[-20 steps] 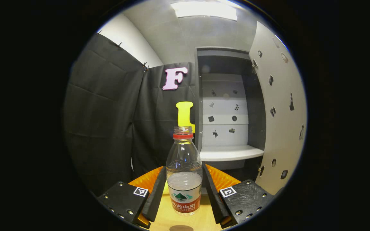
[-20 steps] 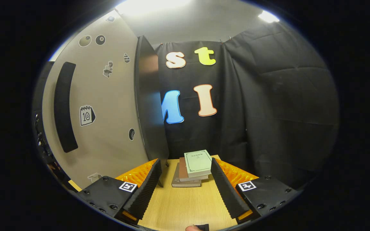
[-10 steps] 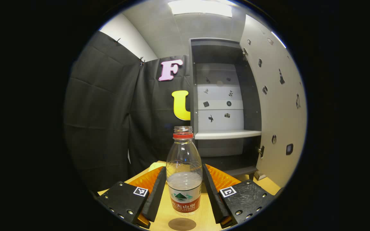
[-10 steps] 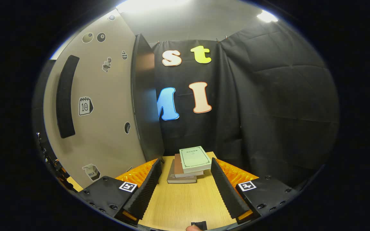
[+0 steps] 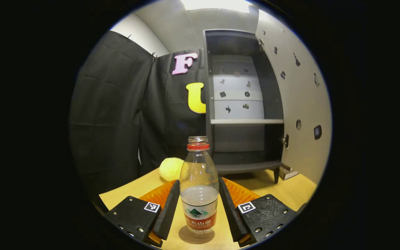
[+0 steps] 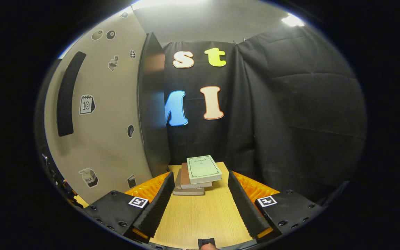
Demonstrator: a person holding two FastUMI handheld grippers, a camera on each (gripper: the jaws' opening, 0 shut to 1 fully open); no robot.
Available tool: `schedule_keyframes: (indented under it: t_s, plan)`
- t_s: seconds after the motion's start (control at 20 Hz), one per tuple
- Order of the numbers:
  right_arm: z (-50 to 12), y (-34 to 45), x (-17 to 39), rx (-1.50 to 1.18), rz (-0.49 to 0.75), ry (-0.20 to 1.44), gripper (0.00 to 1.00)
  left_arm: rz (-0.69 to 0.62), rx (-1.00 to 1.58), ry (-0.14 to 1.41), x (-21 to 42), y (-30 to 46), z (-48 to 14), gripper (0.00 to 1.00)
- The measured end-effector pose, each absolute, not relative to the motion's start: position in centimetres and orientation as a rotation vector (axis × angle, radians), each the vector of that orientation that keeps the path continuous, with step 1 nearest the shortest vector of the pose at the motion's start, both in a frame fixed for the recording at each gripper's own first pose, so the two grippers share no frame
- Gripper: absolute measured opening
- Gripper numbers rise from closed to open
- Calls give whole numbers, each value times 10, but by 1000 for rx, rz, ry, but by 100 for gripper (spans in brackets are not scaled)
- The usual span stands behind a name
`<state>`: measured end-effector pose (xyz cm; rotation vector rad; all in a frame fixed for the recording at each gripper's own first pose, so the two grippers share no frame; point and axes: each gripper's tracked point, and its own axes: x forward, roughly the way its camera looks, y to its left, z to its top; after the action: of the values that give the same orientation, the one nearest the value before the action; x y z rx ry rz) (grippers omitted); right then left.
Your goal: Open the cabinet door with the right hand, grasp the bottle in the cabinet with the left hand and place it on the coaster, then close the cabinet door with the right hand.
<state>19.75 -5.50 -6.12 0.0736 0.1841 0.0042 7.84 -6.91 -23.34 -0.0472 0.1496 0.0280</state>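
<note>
Both fingers (image 5: 171,205) of the left gripper (image 5: 199,208) pinch the bottle (image 5: 199,187) at its lower body; bottle upright, uncapped, its base at the coaster (image 5: 194,239) on the counter (image 5: 130,189). Right gripper (image 6: 200,208) fingers (image 6: 155,208) spread, nothing between them. Cabinet (image 5: 243,100) door (image 5: 299,100) stands open. Yellow ball (image 5: 171,169) beside the cabinet. Stacked books (image 6: 196,174) lie ahead of the right gripper.

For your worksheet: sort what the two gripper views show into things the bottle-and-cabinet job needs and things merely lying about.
Needed: bottle, gripped by left gripper; coaster under it; cabinet; cabinet door; right gripper.

Lying about: stack of books; yellow ball.
</note>
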Motion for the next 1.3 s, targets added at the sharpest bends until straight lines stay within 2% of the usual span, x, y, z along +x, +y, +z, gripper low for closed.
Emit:
schedule_keyframes:
  t_s: [0.55,0.6,0.65,0.8,0.85,0.9,1.3]
  plan:
    - [-64,-45,203,28,19,193,98,88,-47,191,69,-64,-273,61]
    - [-65,-43,204,28,22,193,98,94,-48,189,67,-64,-275,64]
    - [-65,-42,204,27,24,195,98,94,-49,189,67,-64,-275,61]
    - [-64,-37,205,26,32,193,98,100,-37,207,64,-65,-277,65]
    - [-64,-35,205,30,37,193,98,108,-26,219,65,-63,-280,62]
    - [-64,-33,206,31,41,193,98,122,-12,230,63,-62,-280,67]
    - [-59,-29,206,45,58,178,98,126,22,166,58,-63,-233,67]
